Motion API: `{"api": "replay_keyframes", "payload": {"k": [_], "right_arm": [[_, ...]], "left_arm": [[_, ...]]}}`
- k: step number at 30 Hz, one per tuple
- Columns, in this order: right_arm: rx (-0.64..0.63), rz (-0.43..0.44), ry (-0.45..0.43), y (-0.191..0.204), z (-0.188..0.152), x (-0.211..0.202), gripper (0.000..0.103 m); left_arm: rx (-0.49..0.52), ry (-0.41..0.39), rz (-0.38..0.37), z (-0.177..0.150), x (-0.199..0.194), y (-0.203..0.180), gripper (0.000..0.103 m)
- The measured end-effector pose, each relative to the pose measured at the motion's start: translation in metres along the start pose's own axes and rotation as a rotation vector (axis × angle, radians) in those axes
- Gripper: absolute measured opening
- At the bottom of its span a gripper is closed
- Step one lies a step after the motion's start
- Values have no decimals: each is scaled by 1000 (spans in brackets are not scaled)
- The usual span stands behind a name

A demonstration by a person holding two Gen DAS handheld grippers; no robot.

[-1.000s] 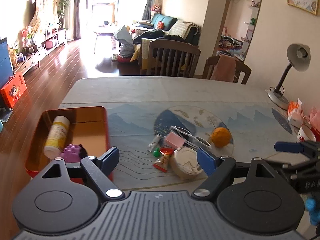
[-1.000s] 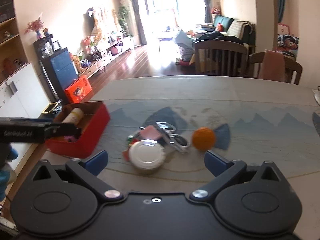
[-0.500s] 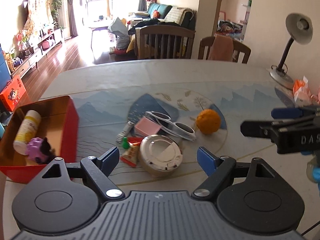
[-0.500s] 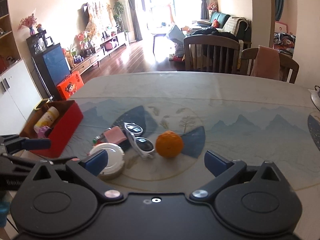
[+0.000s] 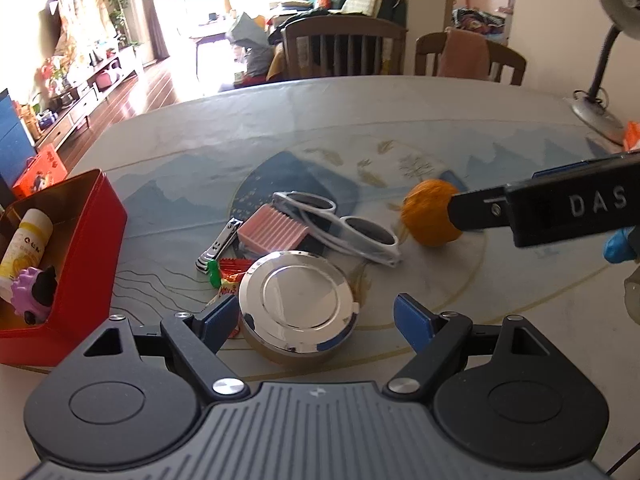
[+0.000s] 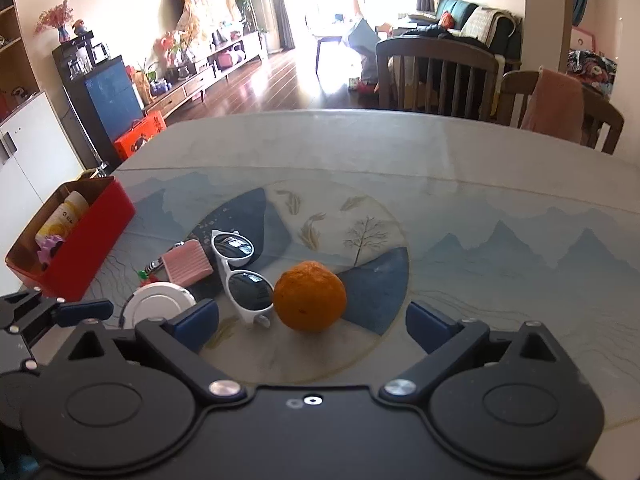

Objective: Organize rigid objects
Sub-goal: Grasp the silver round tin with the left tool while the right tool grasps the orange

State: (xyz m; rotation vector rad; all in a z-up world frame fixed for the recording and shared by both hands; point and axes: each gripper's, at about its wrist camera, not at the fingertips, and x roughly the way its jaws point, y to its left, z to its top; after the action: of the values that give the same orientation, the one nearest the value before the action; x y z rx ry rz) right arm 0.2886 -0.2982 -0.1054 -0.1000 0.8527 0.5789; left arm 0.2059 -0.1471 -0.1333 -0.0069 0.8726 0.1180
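Left wrist view: the left gripper [image 5: 316, 316] has its jaws spread wide and empty, with the round silver tin [image 5: 297, 301] on the desk [image 5: 280, 136] between them.

Right wrist view: the right gripper [image 6: 313, 323] likewise gapes empty, the orange [image 6: 309, 302] between its jaws, the white sunglasses [image 6: 240, 270] just left.

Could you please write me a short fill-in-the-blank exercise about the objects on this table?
1. The yellow-labelled bottle lies inside the ____ box.
2. The white-framed sunglasses lie between the pink ridged block and the ____.
3. Right in front of the open left gripper sits a round tin with a shiny ____ lid.
4. The open right gripper points at the fruit, whose colour is ____.

Missing words: red; orange; silver; orange
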Motion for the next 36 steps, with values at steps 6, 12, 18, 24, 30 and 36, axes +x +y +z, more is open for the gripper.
{"api": "replay_keyframes", "payload": {"k": [6, 12, 18, 24, 30, 36], "right_arm": [[-1, 24, 34, -3, 10, 25, 95], [-10, 47, 64, -1, 15, 44, 90], [-29, 55, 86, 3, 15, 55, 81], [-22, 52, 94, 1, 16, 61, 75], [-24, 40, 95, 2, 15, 60, 64], [-22, 16, 96, -1, 14, 57, 55]], "left_arm": [[10, 3, 30, 5, 16, -3, 85], [31, 4, 51, 5, 26, -4, 85], [55, -1, 71, 4, 33, -5, 85], [75, -9, 72, 4, 35, -7, 80], [78, -4, 70, 4, 35, -7, 77], [68, 8, 60, 5, 34, -7, 77]]}}
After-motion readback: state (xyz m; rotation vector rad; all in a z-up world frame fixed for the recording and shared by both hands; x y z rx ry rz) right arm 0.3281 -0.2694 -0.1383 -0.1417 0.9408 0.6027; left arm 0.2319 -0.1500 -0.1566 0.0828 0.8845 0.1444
